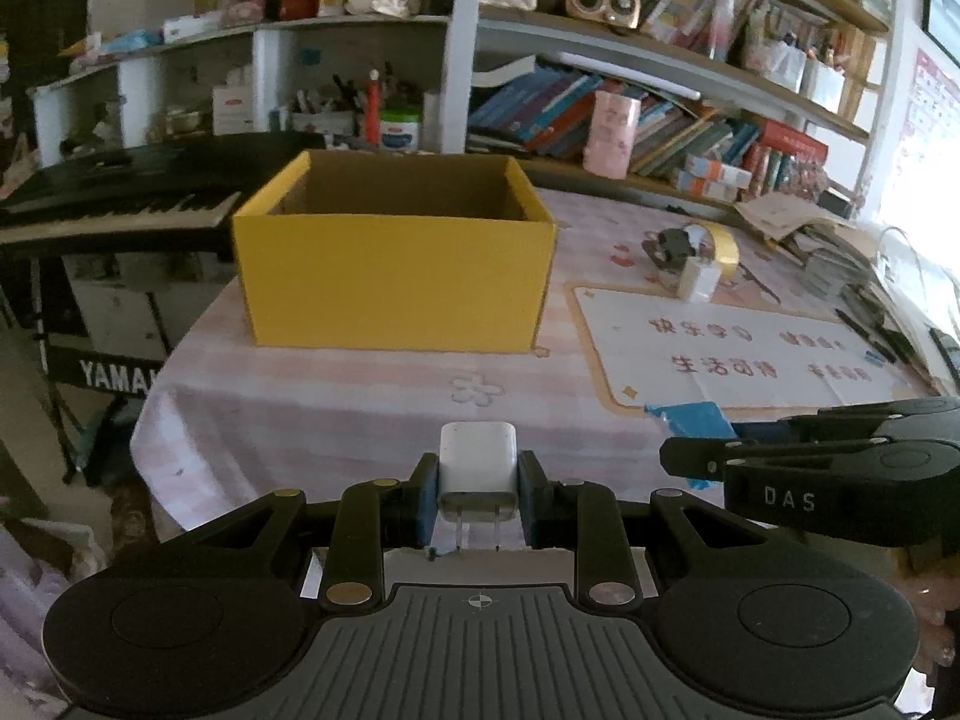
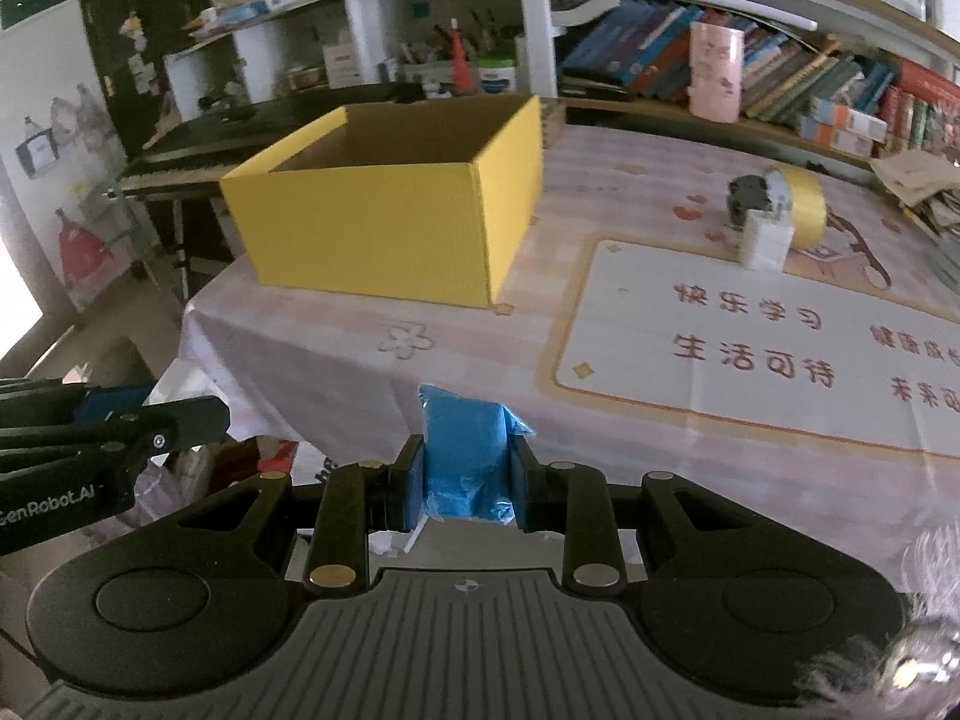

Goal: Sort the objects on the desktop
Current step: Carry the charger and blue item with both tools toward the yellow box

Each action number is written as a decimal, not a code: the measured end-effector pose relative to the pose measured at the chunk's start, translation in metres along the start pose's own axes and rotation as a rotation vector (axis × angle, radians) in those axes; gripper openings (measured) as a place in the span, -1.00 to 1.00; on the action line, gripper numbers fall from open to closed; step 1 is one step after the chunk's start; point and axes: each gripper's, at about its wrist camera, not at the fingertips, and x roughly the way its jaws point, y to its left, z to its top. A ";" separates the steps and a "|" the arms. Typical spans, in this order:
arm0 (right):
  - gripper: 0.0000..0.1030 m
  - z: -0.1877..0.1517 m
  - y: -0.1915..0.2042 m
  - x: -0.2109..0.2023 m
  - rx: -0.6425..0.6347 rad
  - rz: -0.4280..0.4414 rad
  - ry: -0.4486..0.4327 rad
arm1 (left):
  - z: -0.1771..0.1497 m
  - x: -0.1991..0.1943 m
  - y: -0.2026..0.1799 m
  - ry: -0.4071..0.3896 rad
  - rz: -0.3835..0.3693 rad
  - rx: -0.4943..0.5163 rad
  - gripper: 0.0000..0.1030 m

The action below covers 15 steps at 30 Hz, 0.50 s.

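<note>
Left wrist view: the left tool (image 1: 478, 495) pinches a small white plastic plug-in charger (image 1: 478, 463) between its blue pads, prongs pointing back toward the camera. It is held in the air at the near edge of the table (image 1: 336, 408), which has a pink checked cloth. Ahead stands an open yellow cardboard box (image 1: 393, 276), well apart from the charger. At the right edge, the right tool (image 1: 696, 459) reaches in alongside.

Right wrist view: the right tool (image 2: 465, 480) is clamped on a crumpled blue plastic packet (image 2: 462, 450), also held above the table's near edge. The yellow box (image 2: 384, 228) sits ahead and to the left. Farther right, a roll of yellow tape (image 2: 801, 204), a small white block (image 2: 765, 243) and a dark object rest on the table.

The step in hand looks like carrying both items to the box. Next, each tool probably needs to travel forward over the rim, then spread to drop its load inside.
</note>
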 end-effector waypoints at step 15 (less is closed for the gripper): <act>-0.51 0.014 0.019 0.014 -0.047 0.051 0.019 | 0.005 0.004 0.020 0.008 0.044 -0.042 -0.52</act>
